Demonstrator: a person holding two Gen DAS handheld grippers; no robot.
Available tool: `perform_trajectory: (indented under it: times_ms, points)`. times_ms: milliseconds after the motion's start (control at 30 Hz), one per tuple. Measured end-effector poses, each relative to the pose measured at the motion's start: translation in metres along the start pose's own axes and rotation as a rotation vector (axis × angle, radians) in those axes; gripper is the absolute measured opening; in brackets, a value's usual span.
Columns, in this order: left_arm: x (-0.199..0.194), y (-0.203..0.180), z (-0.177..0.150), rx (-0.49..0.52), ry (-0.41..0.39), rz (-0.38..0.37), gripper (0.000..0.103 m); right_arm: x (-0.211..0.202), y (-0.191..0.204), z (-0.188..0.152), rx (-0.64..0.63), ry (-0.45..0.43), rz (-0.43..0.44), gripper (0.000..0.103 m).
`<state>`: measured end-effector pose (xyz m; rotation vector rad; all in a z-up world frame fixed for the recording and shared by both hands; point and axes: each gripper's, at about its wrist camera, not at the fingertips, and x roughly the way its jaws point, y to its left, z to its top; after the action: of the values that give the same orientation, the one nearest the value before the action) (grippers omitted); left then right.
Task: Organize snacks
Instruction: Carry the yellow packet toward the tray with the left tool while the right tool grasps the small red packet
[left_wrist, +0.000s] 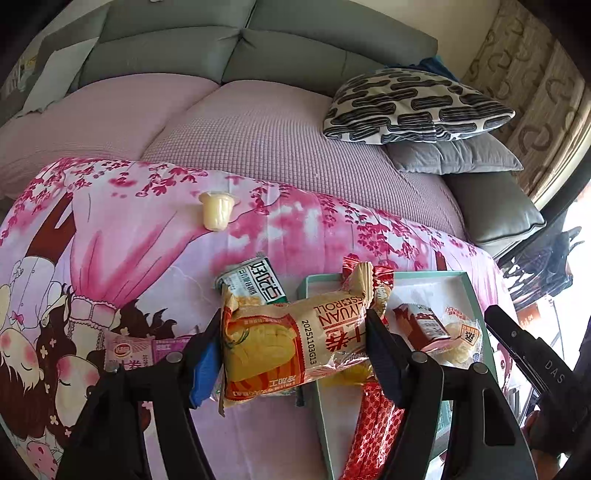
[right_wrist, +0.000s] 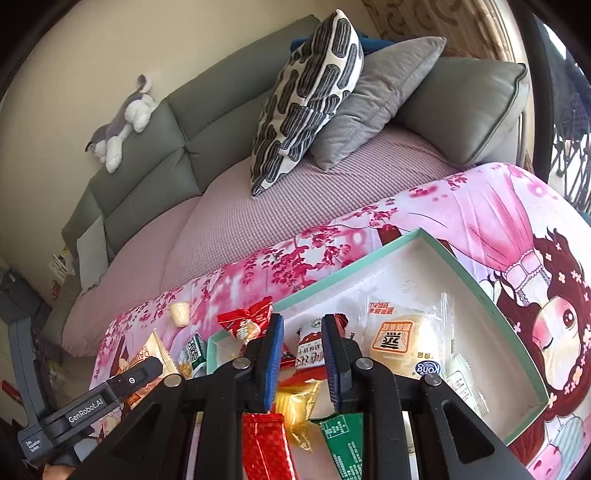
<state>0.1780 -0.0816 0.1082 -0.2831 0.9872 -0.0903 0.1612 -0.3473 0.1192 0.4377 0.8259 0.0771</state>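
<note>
My left gripper (left_wrist: 295, 343) is shut on a yellow-orange roll cake packet (left_wrist: 295, 339), held over the left edge of the teal-rimmed box (left_wrist: 469, 295). In the box lie a dark red packet (left_wrist: 424, 326), a clear-wrapped cake (left_wrist: 461, 339) and a red foil packet (left_wrist: 373, 432). A green-white packet (left_wrist: 258, 280) and a jelly cup (left_wrist: 217, 211) lie on the pink blanket. My right gripper (right_wrist: 301, 354) is open over the box (right_wrist: 491, 310), above a red-white packet (right_wrist: 310, 347), with nothing between its fingers. A wrapped cake (right_wrist: 402, 339) lies to its right.
A pink cartoon blanket (left_wrist: 110, 258) covers the sofa front. A patterned pillow (right_wrist: 306, 96) and grey cushions (right_wrist: 376, 99) sit at the back. A plush toy (right_wrist: 122, 122) lies on the sofa back. Red foil (right_wrist: 266, 443), yellow (right_wrist: 295, 410) and green (right_wrist: 343, 443) packets lie under my right gripper.
</note>
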Motion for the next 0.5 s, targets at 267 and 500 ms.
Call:
perform_trajectory:
  times_ms: [267,500]
  points:
    - [0.032,-0.034,-0.002,0.078,0.066,0.006,0.072,0.011,-0.018,-0.003,0.051,0.056,-0.025,0.023]
    - [0.046,-0.076,0.005,0.178,0.083,-0.023,0.072,0.010,-0.026,-0.003,0.069,0.061,-0.045,0.023]
